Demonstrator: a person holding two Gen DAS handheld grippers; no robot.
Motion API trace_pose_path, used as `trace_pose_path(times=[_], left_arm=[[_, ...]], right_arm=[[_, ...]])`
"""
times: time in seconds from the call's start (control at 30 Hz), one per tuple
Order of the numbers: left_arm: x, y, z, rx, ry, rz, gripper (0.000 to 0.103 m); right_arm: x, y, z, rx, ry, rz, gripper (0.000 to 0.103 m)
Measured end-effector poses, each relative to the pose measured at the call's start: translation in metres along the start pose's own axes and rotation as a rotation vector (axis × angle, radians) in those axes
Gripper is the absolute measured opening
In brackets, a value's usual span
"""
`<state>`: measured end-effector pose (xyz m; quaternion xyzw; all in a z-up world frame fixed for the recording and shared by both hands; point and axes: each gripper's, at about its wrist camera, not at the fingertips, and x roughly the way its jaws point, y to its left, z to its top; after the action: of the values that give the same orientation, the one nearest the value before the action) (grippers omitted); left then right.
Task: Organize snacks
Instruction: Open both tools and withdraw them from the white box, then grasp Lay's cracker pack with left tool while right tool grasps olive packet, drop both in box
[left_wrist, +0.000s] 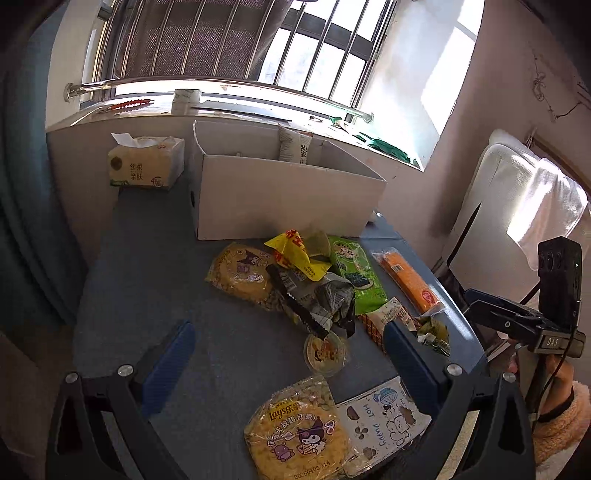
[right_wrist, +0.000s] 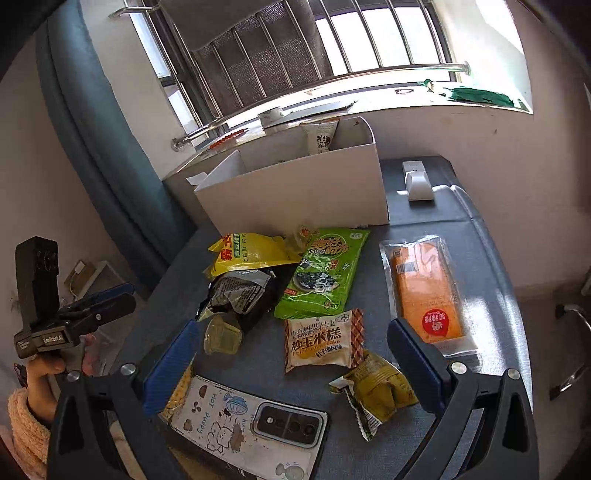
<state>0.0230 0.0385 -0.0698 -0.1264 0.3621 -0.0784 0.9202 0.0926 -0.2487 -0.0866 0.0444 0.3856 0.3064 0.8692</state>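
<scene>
Left gripper (left_wrist: 288, 354) was open, empty, above the near chips (left_wrist: 297, 430). Snacks lay in a loose pile on the table (left_wrist: 147, 280), near side of the white box (left_wrist: 288, 195): left to right, far chips (left_wrist: 240, 271), yellow bag (right_wrist: 249, 253), green pack (right_wrist: 325, 273), orange pack (right_wrist: 426, 291). One packet (right_wrist: 323, 134) stood inside the box. Right gripper (right_wrist: 291, 352) was open, empty, over the rice cake (right_wrist: 319, 341). A phone (right_wrist: 247, 421) lay nearest.

- Left wrist view: looks forward and down between its blue-padded tongs (left_wrist: 288, 358), from the near left of the grey-blue bench (left_wrist: 147, 258), facing the barred window.
- Right wrist view: same heading, from the near right, closer to the snacks.
- Shared: white cardboard box (left_wrist: 288, 199) (right_wrist: 295, 192), green seaweed packet (left_wrist: 354, 269) (right_wrist: 321, 273), orange bar pack (left_wrist: 410, 280) (right_wrist: 424, 291).
</scene>
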Motion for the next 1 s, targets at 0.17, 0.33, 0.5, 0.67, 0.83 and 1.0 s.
trace_pose_path(times=[0.17,0.33,0.5,0.67,0.83,1.0], left_arm=[[-0.003,-0.009,-0.014,0.009,0.018,-0.004,0.103],[-0.008,-0.013,-0.019,0.007,0.025,-0.008,0.103],[-0.009,-0.011,-0.031,0.012,0.056,0.018,0.103],[-0.007,-0.007,-0.042,0.013,0.087,0.028,0.103],[-0.004,-0.007,-0.046,0.011,0.113,0.02,0.103],[0.006,-0.013,-0.05,0.029,0.164,0.018,0.103]], right_arm=[[-0.006,-0.013,-0.03,-0.083,0.068,-0.142,0.103],[0.011,-0.026,-0.039,-0.142,0.134,-0.221,0.103],[0.027,-0.039,-0.032,-0.114,0.164,-0.218,0.103],[0.042,-0.051,-0.03,-0.035,0.2,-0.151,0.096],[0.041,-0.043,-0.031,-0.082,0.212,-0.152,0.043],[0.026,-0.041,-0.033,-0.077,0.174,-0.148,0.042]])
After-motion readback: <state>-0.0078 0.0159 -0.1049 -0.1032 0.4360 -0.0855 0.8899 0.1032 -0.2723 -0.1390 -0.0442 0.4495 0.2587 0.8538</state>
